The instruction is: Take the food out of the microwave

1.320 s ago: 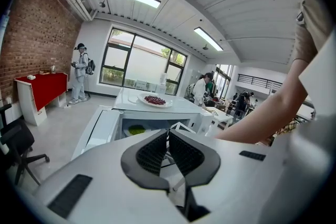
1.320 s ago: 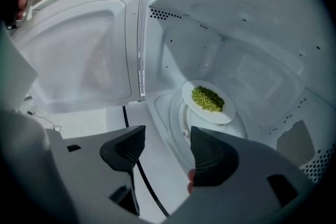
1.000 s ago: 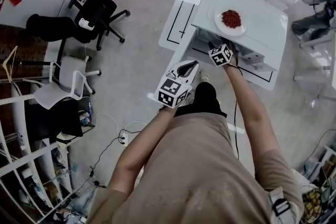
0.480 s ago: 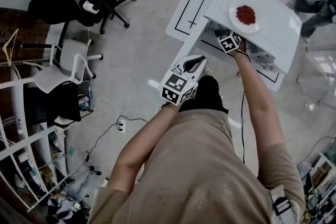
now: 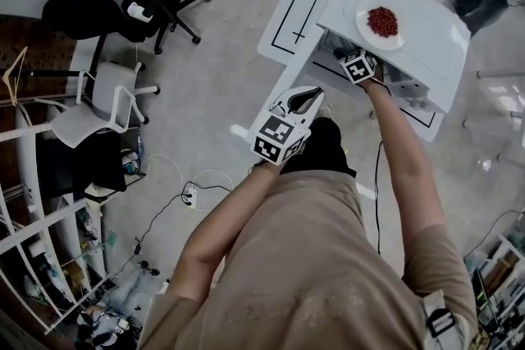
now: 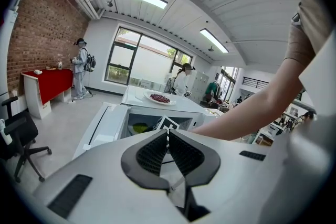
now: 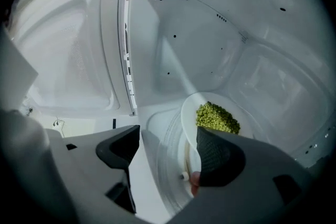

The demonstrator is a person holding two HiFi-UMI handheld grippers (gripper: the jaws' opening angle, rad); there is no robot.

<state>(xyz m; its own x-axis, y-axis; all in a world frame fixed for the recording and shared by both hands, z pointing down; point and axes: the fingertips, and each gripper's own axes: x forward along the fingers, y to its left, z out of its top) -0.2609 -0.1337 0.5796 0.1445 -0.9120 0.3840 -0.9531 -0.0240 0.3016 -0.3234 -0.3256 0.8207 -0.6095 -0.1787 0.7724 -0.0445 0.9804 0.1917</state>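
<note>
The plate of green peas sits on the glass turntable inside the open microwave. The right gripper is in there too. Its jaws have just been opening and now stand wide apart. The plate's near rim is right by one jaw, but nothing is pinched yet. The left gripper waits outside with its jaws pressed together on nothing. I think the plate is hard, smooth and easy to break. The peas are loose and would roll off if it tips. The bare near rim looks like the best place to pinch, keeping the plate flat.
</note>
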